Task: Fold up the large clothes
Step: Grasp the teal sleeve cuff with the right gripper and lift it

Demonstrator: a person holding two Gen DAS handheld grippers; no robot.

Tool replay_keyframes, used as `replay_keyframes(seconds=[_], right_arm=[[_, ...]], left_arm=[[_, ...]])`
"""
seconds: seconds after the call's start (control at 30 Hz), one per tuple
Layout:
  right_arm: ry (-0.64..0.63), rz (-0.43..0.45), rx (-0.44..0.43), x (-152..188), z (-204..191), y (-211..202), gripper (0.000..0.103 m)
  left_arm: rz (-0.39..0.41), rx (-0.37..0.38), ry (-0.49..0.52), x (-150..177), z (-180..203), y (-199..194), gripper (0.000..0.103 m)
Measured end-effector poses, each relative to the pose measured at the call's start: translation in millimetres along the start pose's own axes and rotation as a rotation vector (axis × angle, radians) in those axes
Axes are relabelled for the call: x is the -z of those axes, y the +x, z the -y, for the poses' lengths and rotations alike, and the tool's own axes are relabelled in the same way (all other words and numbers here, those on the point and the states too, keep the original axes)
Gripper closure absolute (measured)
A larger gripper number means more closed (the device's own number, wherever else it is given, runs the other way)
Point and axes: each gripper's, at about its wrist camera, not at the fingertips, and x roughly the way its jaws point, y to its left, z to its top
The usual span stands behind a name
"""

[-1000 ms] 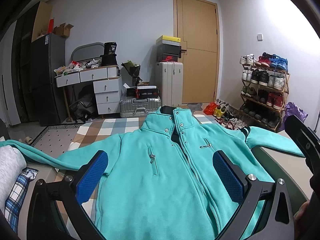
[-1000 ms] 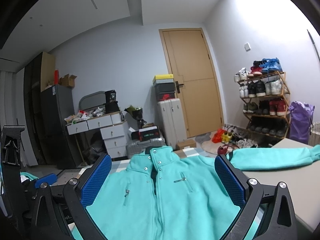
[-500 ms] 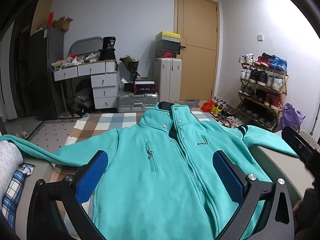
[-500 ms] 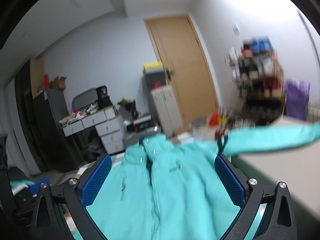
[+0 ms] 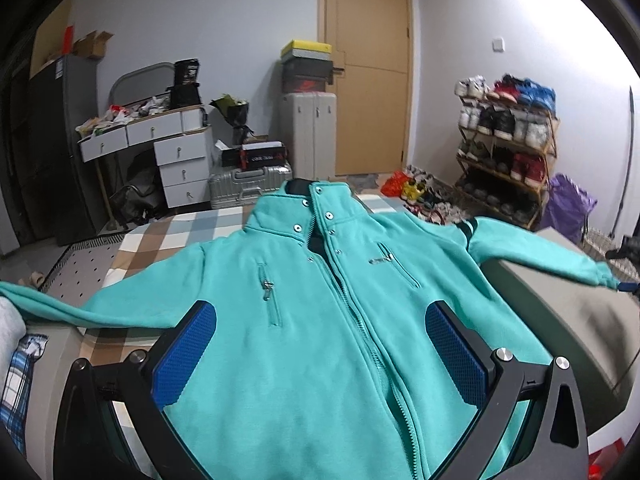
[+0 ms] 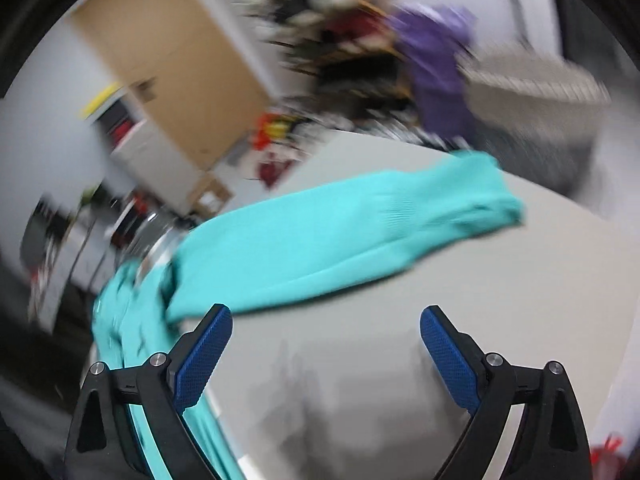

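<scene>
A turquoise zip-up fleece jacket [image 5: 320, 320] lies front up and spread flat on the grey table [image 5: 560, 320], collar away from me and both sleeves stretched out. My left gripper [image 5: 320, 344] hovers open above its chest with nothing between the blue pads. In the blurred right wrist view the jacket's right sleeve [image 6: 344, 240] runs across the table [image 6: 440, 300] to its cuff [image 6: 492, 200]. My right gripper [image 6: 326, 344] stands over bare table just short of that sleeve, its jaws wide but closing, with nothing between them.
A checked blanket [image 5: 168, 240] lies beyond the jacket's left shoulder. Folded plaid and grey clothes [image 5: 16, 360] sit at the table's left edge. Behind are a drawer desk [image 5: 160, 148], suitcases [image 5: 308, 136], a door [image 5: 368, 80], a shoe rack [image 5: 504, 140] and a purple bag [image 6: 436, 64].
The right gripper has swung fast to the right and tilted down, from facing the jacket's chest to facing the right sleeve. The left gripper's view has dipped slightly toward the jacket.
</scene>
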Motion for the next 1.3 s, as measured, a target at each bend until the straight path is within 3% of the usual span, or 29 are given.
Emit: replay_keyframes(seconds=[0.17,0.23,0.33,0.43,0.5,0.53,0.63,0.83,0.93,1.13,1.3], right_arm=[[0.204,-0.033,-0.029,-32,52,11,0.015],[0.216,-0.046,-0.005,-39,57,22,0.016],[0.207,0.003,0.051,-41,49,21,0.021],[0.120,0.047,0.146,-47,34,30,0.023],[0.059,0.073,0.231,-52,30,41,0.045],[0.025,0.078,0.289,-54,28,47,0.079],[-0.009,0.111,0.306,-57,23,52,0.089],[-0.112,0.236,0.316,-77,0,33,0.092],[-0.194,0.336,0.332,-91,-27,15,0.092],[-0.294,0.454,0.377,-114,-88,-11,0.093],[-0.359,0.542,0.349,-123,-139,-39,0.093]], left_arm=[[-0.039,0.017,0.018,0,7,6,0.001],[-0.042,0.014,0.029,0,11,8,0.001],[-0.046,0.005,0.052,2,18,10,0.001],[-0.053,-0.002,0.068,3,20,11,0.001],[-0.054,-0.011,0.076,3,21,12,0.001],[-0.054,-0.017,0.079,3,22,13,0.001],[-0.056,-0.030,0.092,5,23,14,0.001],[-0.063,-0.054,0.107,6,25,18,0.001],[-0.063,-0.063,0.113,6,25,20,0.001],[-0.064,-0.073,0.121,6,26,23,0.001],[-0.054,-0.087,0.129,6,20,20,0.001]])
